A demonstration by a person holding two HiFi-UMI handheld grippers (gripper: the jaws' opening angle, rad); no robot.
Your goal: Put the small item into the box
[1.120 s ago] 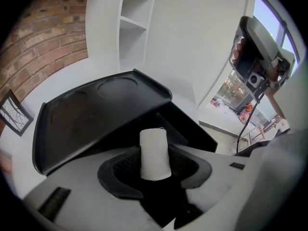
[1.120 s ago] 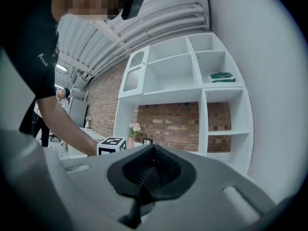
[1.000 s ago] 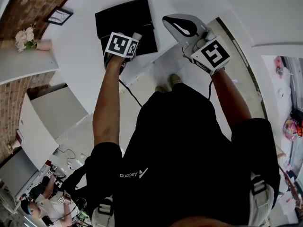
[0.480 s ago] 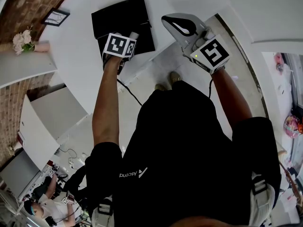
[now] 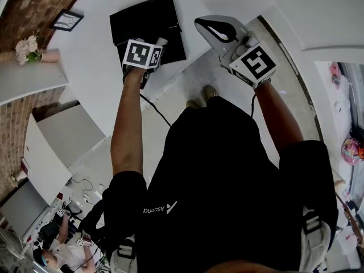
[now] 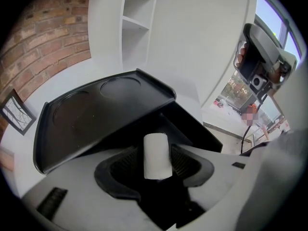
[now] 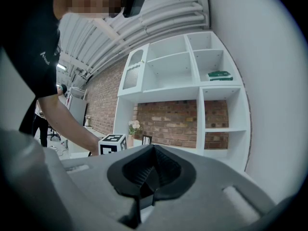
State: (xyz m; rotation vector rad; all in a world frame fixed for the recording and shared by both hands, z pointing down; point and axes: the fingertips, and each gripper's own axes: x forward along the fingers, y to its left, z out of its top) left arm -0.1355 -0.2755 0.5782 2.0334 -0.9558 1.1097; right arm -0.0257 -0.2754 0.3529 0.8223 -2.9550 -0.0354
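A small white cylinder [image 6: 155, 146] stands upright between the pads of my left gripper [image 6: 157, 163]. The jaws have just been opening, and thin dark gaps show on both sides of the cylinder. This gripper points steeply down over a black box [image 6: 192, 129] whose lid [image 6: 96, 114] lies folded open behind it. In the head view the box [image 5: 145, 21] lies on the white table just beyond the left marker cube [image 5: 142, 54]. My right gripper [image 7: 153, 170] is shut with nothing in it. It is held level to the right of the box [image 5: 210, 26].
The box rests on a white table [image 5: 91, 67] with a small picture frame [image 5: 65, 20] and flowers [image 5: 28, 47] at its left. White shelves [image 7: 192, 81] against a brick wall stand ahead of the right gripper. A cable [image 5: 156, 110] hangs below the left hand.
The head view has shifted a little, so the box sits slightly further left in frame. Both grippers stay where they were.
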